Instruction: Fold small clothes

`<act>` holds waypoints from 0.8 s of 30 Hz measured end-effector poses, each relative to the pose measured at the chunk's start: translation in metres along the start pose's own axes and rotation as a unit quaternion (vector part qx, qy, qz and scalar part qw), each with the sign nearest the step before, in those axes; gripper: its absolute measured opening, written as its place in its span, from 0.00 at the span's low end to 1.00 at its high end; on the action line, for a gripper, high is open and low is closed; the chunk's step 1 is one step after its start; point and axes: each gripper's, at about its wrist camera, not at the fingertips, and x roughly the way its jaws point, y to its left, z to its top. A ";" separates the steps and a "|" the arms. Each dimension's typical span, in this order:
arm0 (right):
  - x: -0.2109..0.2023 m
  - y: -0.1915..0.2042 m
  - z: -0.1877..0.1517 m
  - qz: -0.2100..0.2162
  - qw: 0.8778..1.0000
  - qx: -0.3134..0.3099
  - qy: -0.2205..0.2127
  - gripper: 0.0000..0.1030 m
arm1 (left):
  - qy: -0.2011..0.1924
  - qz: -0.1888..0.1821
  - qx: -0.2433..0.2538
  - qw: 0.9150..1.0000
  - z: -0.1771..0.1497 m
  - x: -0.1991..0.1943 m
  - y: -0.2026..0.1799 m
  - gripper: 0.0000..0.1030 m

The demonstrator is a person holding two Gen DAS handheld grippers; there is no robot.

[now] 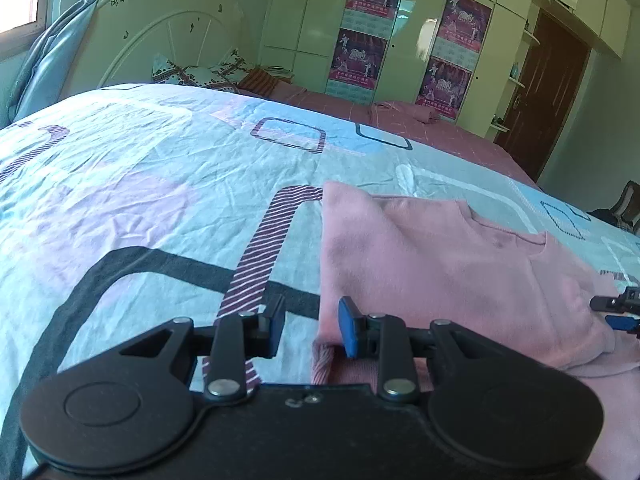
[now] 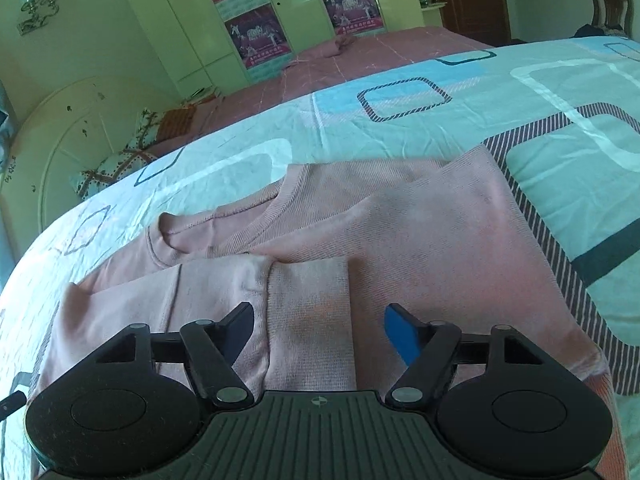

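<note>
Right wrist view puts our right tongs (image 2: 320, 330) spread wide above the pink sweatshirt (image 2: 420, 232), which lies flat on the patterned bedspread (image 2: 400, 128) with one sleeve (image 2: 224, 300) already folded across the body; its ribbed cuff (image 2: 310, 320) sits between the pads, but nothing presses on it. From the left wrist view our left tongs (image 1: 310, 326) stand partly open too, straddling the near left edge of the sweatshirt (image 1: 440, 264), one pad over the bedspread (image 1: 160, 184) and the other over pink cloth, pinching nothing. We judge that the sleeve fold is laid and the next fold of the body is due. To do it well, we should lower both tongs to the hem corners at the same height, bite through all layers including the tucked sleeve, lift only enough to clear the bed, and carry the hem towards the neckline evenly so the side edges stay aligned. Pulling unevenly would probably drag the sleeve out.
</note>
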 end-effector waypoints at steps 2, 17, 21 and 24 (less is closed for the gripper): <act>0.010 0.003 0.001 -0.006 1.000 -0.006 0.007 0.43 | -0.001 0.001 0.003 1.000 0.008 0.011 -0.005 0.27; -0.025 0.022 0.001 -0.023 0.995 -0.071 -0.071 0.05 | 0.049 -0.012 -0.040 0.998 0.042 0.103 -0.009 0.31; -0.003 0.004 -0.004 -0.055 0.997 -0.050 -0.027 0.01 | 0.052 -0.015 -0.047 0.997 0.049 0.105 -0.011 0.39; -0.007 -0.008 -0.001 -0.033 0.999 -0.021 -0.025 0.03 | 0.043 -0.013 -0.053 0.998 0.052 0.104 -0.009 0.57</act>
